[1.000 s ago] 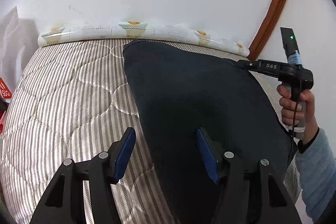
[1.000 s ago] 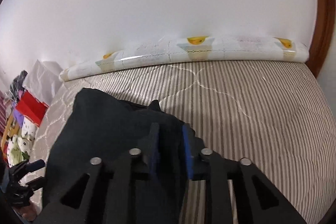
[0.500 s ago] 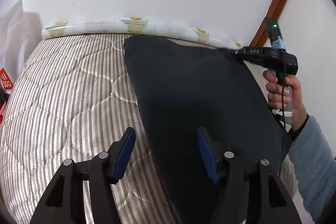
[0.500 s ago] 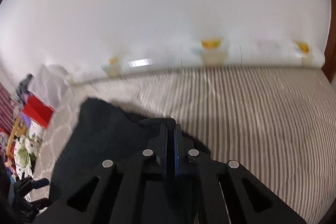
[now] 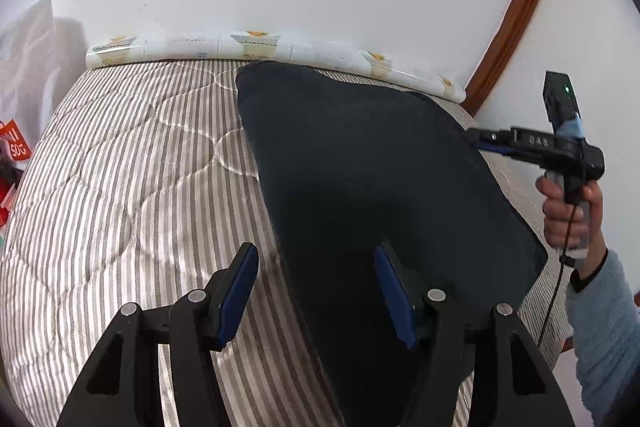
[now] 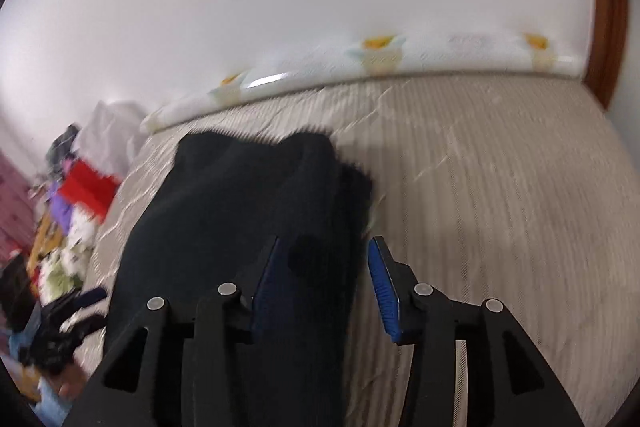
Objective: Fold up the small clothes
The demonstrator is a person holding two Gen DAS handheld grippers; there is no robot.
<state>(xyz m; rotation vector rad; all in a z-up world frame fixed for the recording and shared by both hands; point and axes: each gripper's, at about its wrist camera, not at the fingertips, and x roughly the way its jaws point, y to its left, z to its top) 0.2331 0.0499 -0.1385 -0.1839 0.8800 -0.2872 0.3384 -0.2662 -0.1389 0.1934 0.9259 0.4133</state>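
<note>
A dark navy garment (image 5: 372, 179) lies spread on the striped mattress (image 5: 132, 163). My left gripper (image 5: 316, 287) is open above its near left edge, one blue pad over the mattress, one over the cloth. In the left wrist view my right gripper (image 5: 480, 141) sits at the garment's right edge, held by a hand. In the right wrist view my right gripper (image 6: 324, 271) is open, with the garment (image 6: 248, 203) lying between and ahead of its pads. That view is blurred.
A rolled patterned sheet (image 5: 256, 45) lies along the white wall at the mattress's far edge. A wooden door frame (image 5: 516, 11) stands at the right. Red and coloured clutter (image 6: 80, 195) sits beyond the mattress's left side.
My right gripper shut on the garment's edge, then opened and let it go. It dropped lower on the garment's right side. My left gripper stayed open and barely moved.
</note>
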